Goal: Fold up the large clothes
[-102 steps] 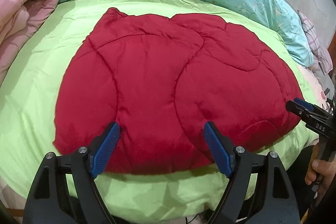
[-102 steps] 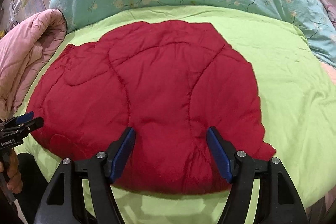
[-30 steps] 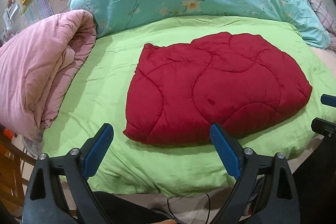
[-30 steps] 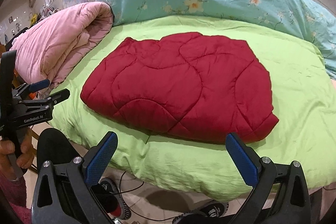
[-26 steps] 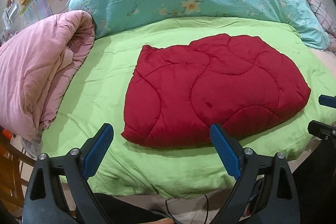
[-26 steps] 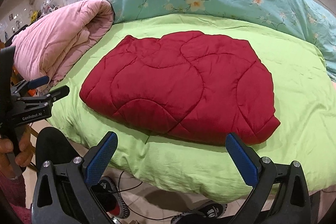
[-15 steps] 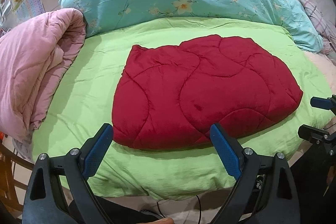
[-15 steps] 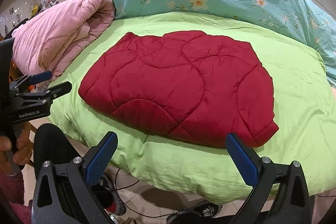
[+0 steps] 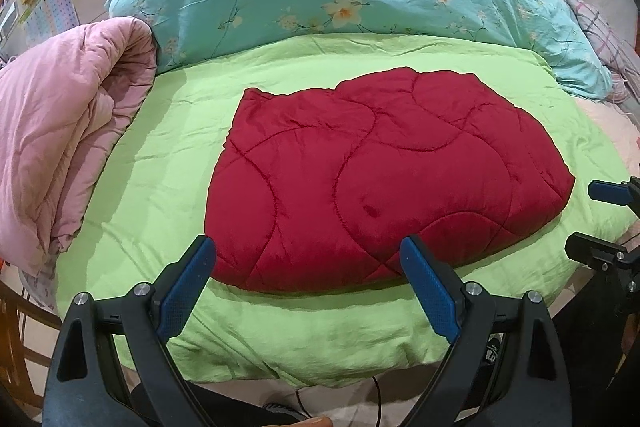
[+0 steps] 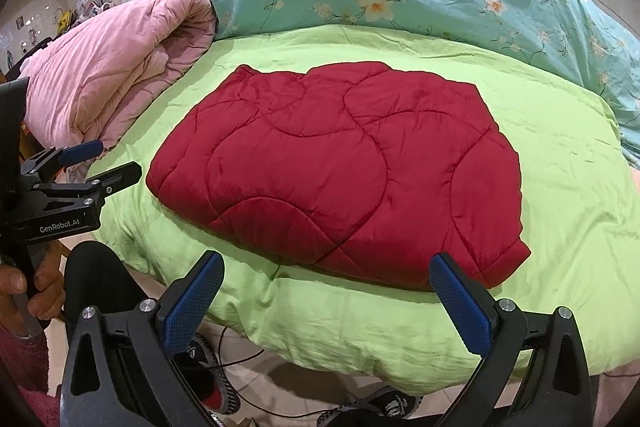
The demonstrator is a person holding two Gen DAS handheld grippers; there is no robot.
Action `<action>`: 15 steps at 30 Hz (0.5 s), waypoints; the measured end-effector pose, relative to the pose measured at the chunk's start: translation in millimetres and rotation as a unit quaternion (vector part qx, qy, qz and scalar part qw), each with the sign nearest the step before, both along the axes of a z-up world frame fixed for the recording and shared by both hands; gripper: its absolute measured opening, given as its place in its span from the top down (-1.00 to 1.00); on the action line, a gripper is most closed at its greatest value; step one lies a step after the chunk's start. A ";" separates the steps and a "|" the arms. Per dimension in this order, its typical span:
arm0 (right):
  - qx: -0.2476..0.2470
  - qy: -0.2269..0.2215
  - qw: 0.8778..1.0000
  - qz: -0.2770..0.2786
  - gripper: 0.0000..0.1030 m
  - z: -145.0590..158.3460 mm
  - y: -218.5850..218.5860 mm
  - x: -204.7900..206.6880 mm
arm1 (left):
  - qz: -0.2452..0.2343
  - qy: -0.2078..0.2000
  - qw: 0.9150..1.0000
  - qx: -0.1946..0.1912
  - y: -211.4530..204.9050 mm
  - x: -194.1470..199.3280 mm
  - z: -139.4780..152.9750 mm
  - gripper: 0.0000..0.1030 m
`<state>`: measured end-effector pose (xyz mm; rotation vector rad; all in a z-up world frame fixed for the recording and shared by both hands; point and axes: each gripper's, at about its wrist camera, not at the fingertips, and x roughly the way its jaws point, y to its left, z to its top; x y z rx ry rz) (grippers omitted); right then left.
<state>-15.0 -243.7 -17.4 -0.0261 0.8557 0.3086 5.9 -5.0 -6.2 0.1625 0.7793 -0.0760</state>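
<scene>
Ahead of both tongs lies a red quilted cloth (image 9: 380, 183), its fabric faintly shiny and stitched in curved seams. Under it spreads a green sheet (image 9: 168, 163), matt and creased cotton-like cloth. Left of the left tongs (image 9: 308, 267) sits a pink quilt (image 9: 60, 115), soft and dull. The right tongs (image 10: 328, 277) have matt black plastic arms, blue pads (image 10: 460, 311) with a fine rough grid, and shiny metal rivets.

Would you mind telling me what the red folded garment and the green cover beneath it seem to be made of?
The red garment looks like padded synthetic fabric, perhaps nylon or polyester: slight sheen, puffy panels, curved quilting seams. The green cover looks like matte woven cotton or similar, with fine creases and no shine.
</scene>
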 end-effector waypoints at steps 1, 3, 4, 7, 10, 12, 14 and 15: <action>0.000 0.000 1.000 0.000 -1.00 0.0 0.0 0.0 | 0.000 0.000 1.000 0.000 -0.1 -0.2 0.0 -0.82; 0.001 0.000 1.000 0.000 -1.00 0.4 -0.4 0.3 | -0.001 -0.001 1.000 0.001 -0.7 -0.1 0.4 -0.82; 0.001 0.000 1.000 0.000 -1.00 0.4 -0.4 0.4 | -0.002 -0.001 1.000 0.001 -0.5 0.1 0.5 -0.82; 0.000 -0.001 1.000 0.000 -1.00 0.7 -0.2 0.3 | -0.001 -0.003 1.000 0.001 -0.7 0.2 1.6 -0.82; 0.000 -0.002 1.000 0.001 -1.00 1.4 -0.5 0.0 | -0.001 -0.004 1.000 0.000 -0.5 0.0 2.7 -0.82; -0.001 -0.003 1.000 0.000 -1.00 1.9 -0.9 -0.1 | -0.001 -0.006 1.000 0.000 -0.9 -0.3 3.3 -0.82; -0.001 -0.003 1.000 0.000 -1.00 2.6 -1.3 0.0 | -0.003 -0.006 1.000 0.000 -1.4 -0.7 3.6 -0.82; -0.002 -0.004 1.000 0.000 -1.00 3.0 -1.3 -0.2 | -0.003 -0.007 1.000 0.000 -1.4 -1.0 3.7 -0.82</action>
